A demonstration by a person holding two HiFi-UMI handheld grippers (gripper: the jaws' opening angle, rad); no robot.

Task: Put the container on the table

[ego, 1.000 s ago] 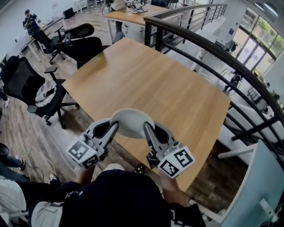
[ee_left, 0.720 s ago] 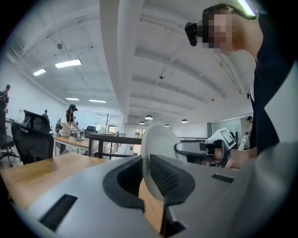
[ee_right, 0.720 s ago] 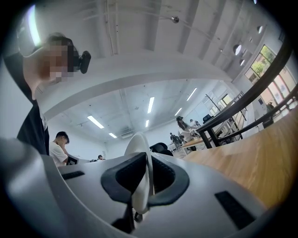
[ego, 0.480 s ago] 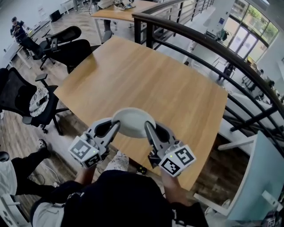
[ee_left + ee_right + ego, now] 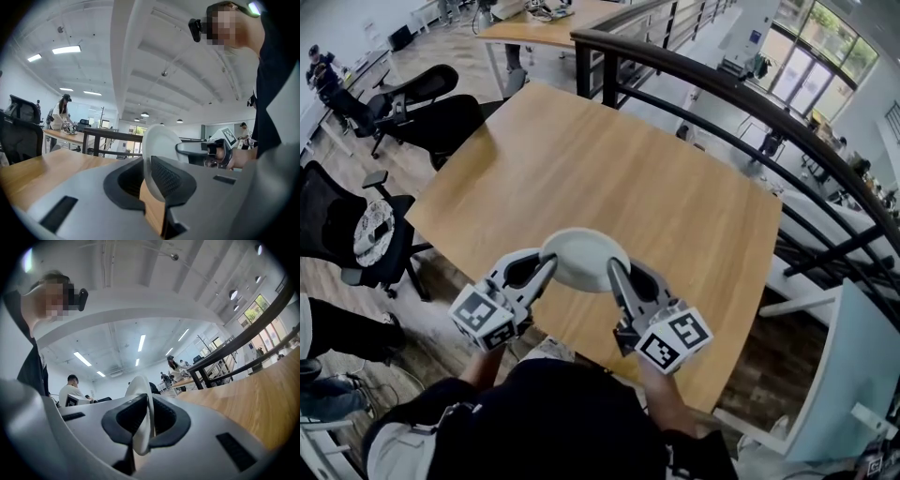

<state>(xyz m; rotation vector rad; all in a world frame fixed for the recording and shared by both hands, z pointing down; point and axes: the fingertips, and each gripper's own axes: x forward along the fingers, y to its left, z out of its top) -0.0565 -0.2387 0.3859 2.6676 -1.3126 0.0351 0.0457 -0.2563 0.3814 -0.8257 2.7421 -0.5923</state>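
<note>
On the left, black office chairs point(image 5: 455, 117) are standing on the wooden floor beside the light wooden worktop point(image 5: 609, 169). In front of me the person is holding one tool in each hand, both reaching out at the near edge of this worktop. The left claw point(image 5: 547, 267) is pinching the left rim of the white container point(image 5: 584, 255). In the left gripper view the two jaws of this claw point(image 5: 149, 174) are sitting tight on the thin white wall of the container point(image 5: 161, 140), one jaw on each face of it. Its marker cube point(image 5: 483, 319) is showing close to the person's body. The container is hanging between the two claws, over the near edge of the worktop. I cannot tell if its bottom is touching the wood. The right claw point(image 5: 613, 271) is pinching the opposite rim, and in the right gripper view its jaws point(image 5: 143, 420) are pressing on the white edge point(image 5: 139, 392) in the same manner. The marker cube point(image 5: 675, 339) of this claw is pointing back toward the person. Further right, a dark railing point(image 5: 741, 108) is running along the far side of the worktop.
</note>
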